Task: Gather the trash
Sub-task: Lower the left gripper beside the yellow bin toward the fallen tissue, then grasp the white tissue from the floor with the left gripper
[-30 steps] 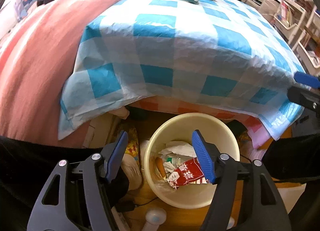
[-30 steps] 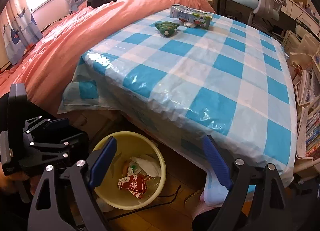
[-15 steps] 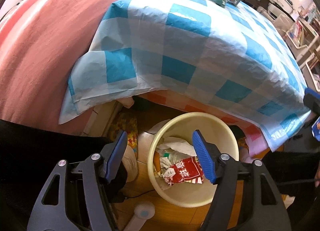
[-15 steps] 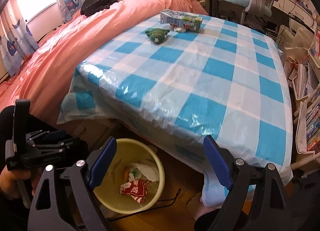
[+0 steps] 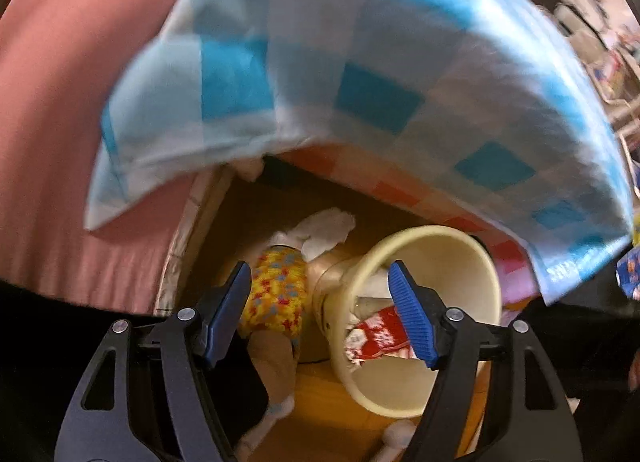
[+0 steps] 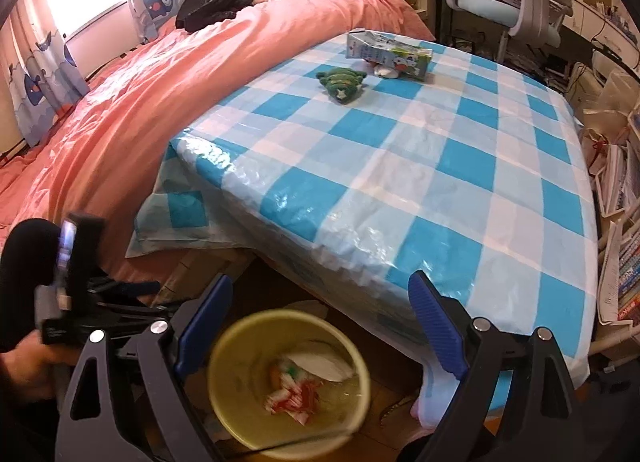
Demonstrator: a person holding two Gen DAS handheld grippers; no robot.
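The left gripper (image 5: 320, 310) hangs over the floor with its jaws spread and opening, nothing pinched; the near rim of a yellow bin (image 5: 436, 258) lies between its blue pads, though neither pad presses on it. The right gripper (image 6: 320, 326) is held higher, jaws spread wide and empty, the same bin (image 6: 356, 366) in view below it. Inside the bin sit a red-and-white wrapper (image 5: 380, 336) and crumpled white paper (image 6: 320, 362) (trash that appears already collected). Left of the bin a foot in a yellow patterned sock (image 5: 276, 294) rests on the wooden floor, with a white tissue (image 5: 324, 229) just beyond it, near the bed's edge. Farther out, a table under a blue checked cloth (image 6: 440, 165) overhangs the bin; at its far end lie a carton (image 6: 388, 49) on its side and a small green toy (image 6: 342, 83), well apart from both grippers. A pink quilt (image 6: 160, 93) covers the bed to the left. The carton looks the likeliest trash left, and the right gripper, already pointing toward the table, seems better placed to fetch it. To do it well, close across the carton's narrow faces rather than its length, and steer clear of the toy beside it. The left view is blurred, so finer detail there cannot be told.
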